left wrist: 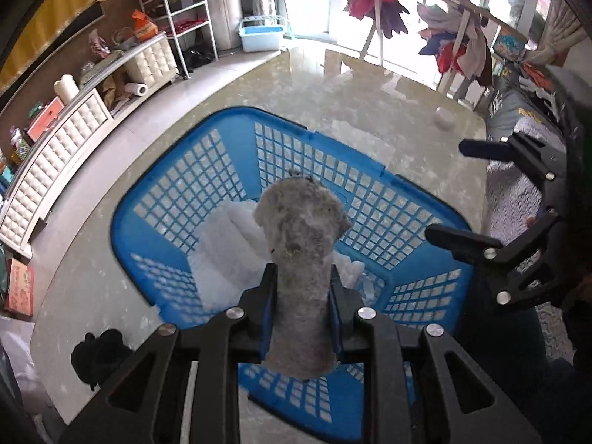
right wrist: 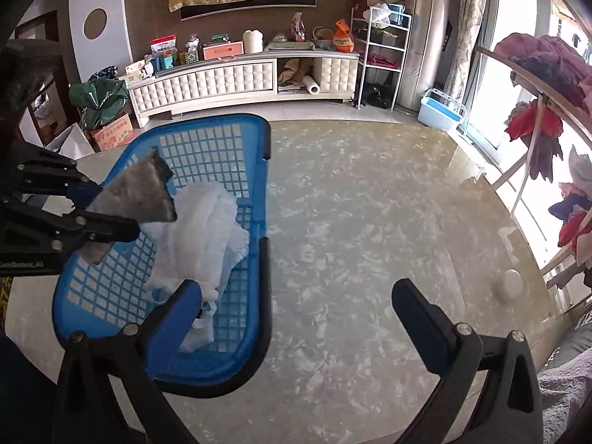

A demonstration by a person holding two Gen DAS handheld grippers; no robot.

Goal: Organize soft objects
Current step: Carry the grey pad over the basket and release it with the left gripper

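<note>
Marbled glossy tabletop (right wrist: 370,222) carries a blue basket (left wrist: 155,199) holding white cloth (right wrist: 207,229). Left gripper (left wrist: 301,296) clamps a grey cloth (left wrist: 301,244) above the basket. Right gripper (right wrist: 296,303) gapes, holding nothing. Tufted white cabinet (right wrist: 222,81) lines the wall.

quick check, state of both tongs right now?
Left tongs: closed on the grey cloth, above the blue basket.
Right tongs: open, holding nothing.

basket (left wrist: 229,140) top open – white cloth (right wrist: 207,229) inside | table (right wrist: 370,222) right bare – small white object (right wrist: 512,284)
</note>
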